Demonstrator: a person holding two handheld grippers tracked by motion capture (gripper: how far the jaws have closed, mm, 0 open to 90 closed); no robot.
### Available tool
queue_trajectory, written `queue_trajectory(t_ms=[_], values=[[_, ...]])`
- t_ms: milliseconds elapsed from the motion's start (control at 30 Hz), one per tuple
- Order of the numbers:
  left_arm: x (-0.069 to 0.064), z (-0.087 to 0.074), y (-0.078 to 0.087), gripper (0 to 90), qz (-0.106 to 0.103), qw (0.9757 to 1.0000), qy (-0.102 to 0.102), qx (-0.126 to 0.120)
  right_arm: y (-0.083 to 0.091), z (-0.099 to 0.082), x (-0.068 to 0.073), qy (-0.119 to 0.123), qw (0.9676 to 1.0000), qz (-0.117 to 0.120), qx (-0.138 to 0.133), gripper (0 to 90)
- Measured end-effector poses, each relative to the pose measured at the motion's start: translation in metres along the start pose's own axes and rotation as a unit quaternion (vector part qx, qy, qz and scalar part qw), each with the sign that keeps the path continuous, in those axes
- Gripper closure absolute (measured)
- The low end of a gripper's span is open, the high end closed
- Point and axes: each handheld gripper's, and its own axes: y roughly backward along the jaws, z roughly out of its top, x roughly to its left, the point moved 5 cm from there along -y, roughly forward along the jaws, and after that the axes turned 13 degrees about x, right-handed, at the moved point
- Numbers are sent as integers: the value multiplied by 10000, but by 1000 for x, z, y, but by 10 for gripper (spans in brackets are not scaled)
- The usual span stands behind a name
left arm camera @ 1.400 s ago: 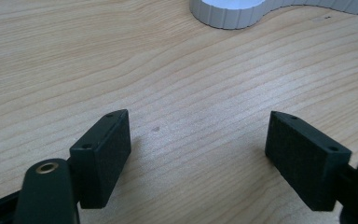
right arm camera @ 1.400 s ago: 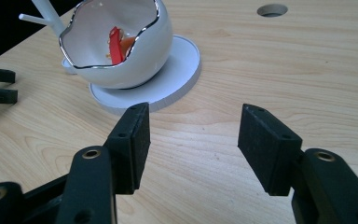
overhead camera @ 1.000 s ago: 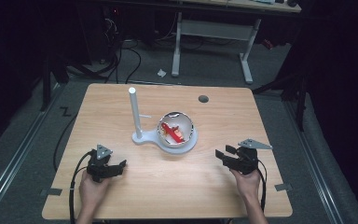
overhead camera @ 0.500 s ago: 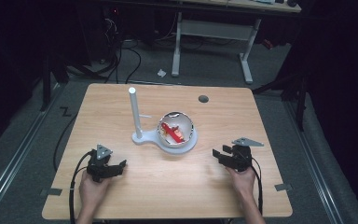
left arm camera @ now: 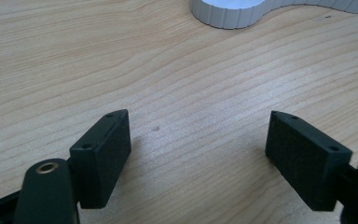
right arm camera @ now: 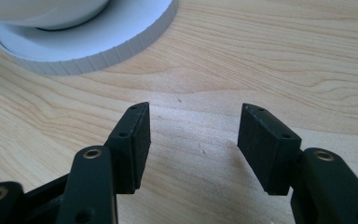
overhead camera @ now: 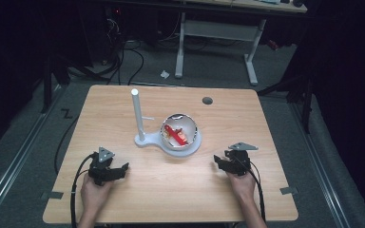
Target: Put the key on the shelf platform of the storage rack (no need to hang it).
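High view looks down on a wooden table [overhead camera: 171, 190] where my two hands each hold a black gripper low over the near part of the top. My left gripper [overhead camera: 119, 169] sits at the near left, my right gripper [overhead camera: 218, 162] at the near right, well apart from each other. Ahead of both and between them stands a white stand [overhead camera: 145, 140] with an upright white post [overhead camera: 137, 114] on a flat base. A clear round bowl [overhead camera: 179, 134] rests on that base and holds red pieces [overhead camera: 173, 133].

Left gripper view shows my left gripper [left arm camera: 198, 144] with its jaws spread wide, nothing between them but bare wood. The ribbed white edge of the stand [left arm camera: 228, 14] lies ahead, a little to the right of the jaws and not touching them.

Right gripper view shows my right gripper [right arm camera: 193, 135] with its jaws apart, though narrower than the left pair, and they have just been opening a little, with nothing between them. The stand's round base [right arm camera: 98, 42] lies ahead and to the left of these jaws, near but not touching.
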Motion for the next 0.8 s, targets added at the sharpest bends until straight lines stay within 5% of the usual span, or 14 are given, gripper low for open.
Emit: queue_trajectory(t_ms=[133, 300, 800], values=[[0, 0, 0, 225, 0, 10000, -1, 0, -6, -1, 2, 11, 9999, -22, 106, 427], [0, 0, 0, 224, 2, 10000, -5, 9, -11, -2, 7, 228, 9992, -318, -5, 398], [0, 0, 0, 223, 14, 10000, 1, 7, -11, -2, 9, 247, 9993, -297, -3, 356]])
